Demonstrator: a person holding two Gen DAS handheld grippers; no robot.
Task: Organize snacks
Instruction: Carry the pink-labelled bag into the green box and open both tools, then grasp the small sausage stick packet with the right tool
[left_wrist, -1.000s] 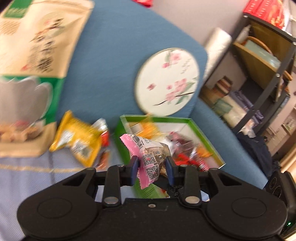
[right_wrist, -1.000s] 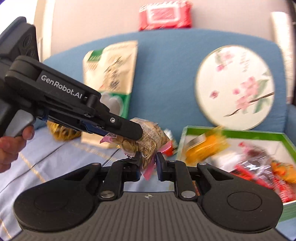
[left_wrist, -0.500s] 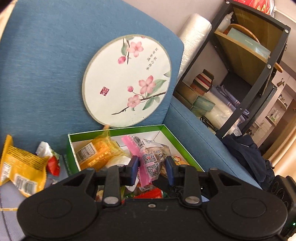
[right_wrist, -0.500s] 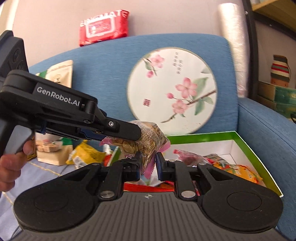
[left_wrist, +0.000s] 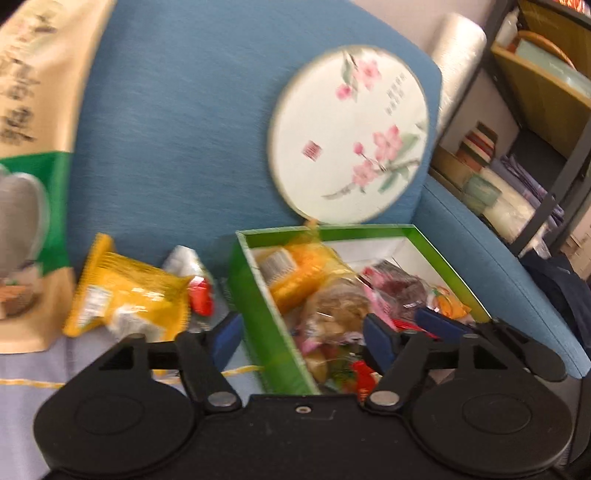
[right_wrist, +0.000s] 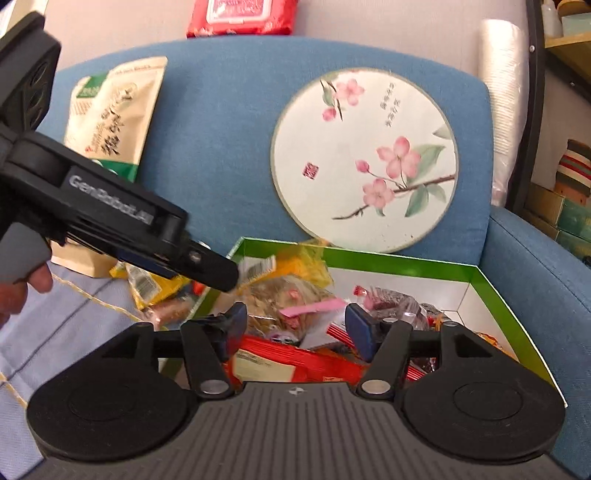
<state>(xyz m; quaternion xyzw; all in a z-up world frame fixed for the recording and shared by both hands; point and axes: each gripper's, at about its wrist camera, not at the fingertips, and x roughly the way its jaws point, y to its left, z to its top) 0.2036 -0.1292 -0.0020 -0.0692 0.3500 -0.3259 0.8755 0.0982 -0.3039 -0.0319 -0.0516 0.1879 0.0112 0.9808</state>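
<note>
Right gripper (right_wrist: 295, 325) opening above a snack-filled green box (right_wrist: 399, 263), the clear snack packet (right_wrist: 280, 299) lying free between its jaws.

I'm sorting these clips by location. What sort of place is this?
Most likely a living room at home. The snacks lie on a blue sofa with a round blossom-painted fan propped against its backrest, and a black shelving unit holding boxes and household things stands beside it.

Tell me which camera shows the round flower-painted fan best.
The right wrist view: the round fan is sharp and whole there, leaning against the blue sofa back above the green box, with blossoms, red seal and script legible. The left wrist view also shows it whole, but motion-blurred and further off-centre.
</note>
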